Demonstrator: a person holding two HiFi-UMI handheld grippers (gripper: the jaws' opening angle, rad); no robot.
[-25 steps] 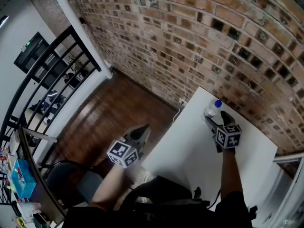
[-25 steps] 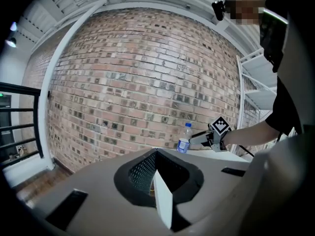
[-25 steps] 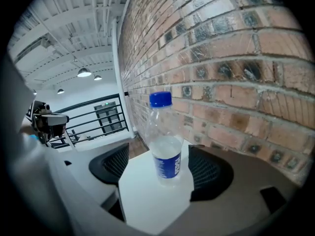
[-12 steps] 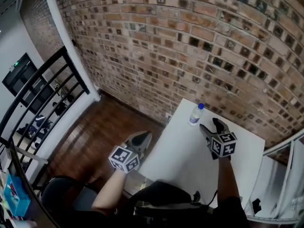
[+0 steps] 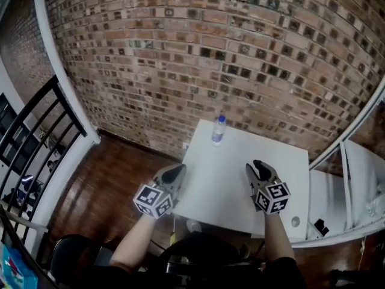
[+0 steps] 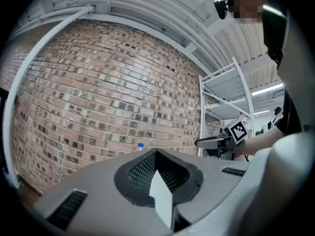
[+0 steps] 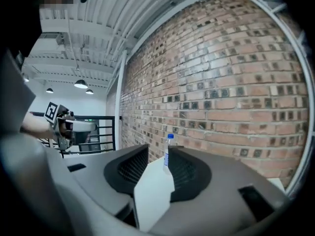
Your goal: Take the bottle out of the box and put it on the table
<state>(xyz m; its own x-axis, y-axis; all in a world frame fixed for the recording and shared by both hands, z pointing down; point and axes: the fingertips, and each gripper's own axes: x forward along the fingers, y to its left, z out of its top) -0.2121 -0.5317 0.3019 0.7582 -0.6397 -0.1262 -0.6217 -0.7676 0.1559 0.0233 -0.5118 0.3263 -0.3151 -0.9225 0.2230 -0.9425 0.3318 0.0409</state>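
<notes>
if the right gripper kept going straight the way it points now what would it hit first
Probably the bottle, standing at the table's far end: it lines up between the right gripper's jaws, which have just been closing, empty. Depth is unclear; the brick wall lies behind.

Bright, even light from ceiling lamps [image 7: 81, 84]; heavy fisheye bending, edges perhaps soft.

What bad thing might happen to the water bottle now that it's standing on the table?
1. The water bottle is tall and thin, and it stands upright with nothing around it. A bump to the white table might knock it over.
2. It stands close to the table's far left corner. If it tipped there, it might roll off the edge and drop onto the wooden floor.
</notes>
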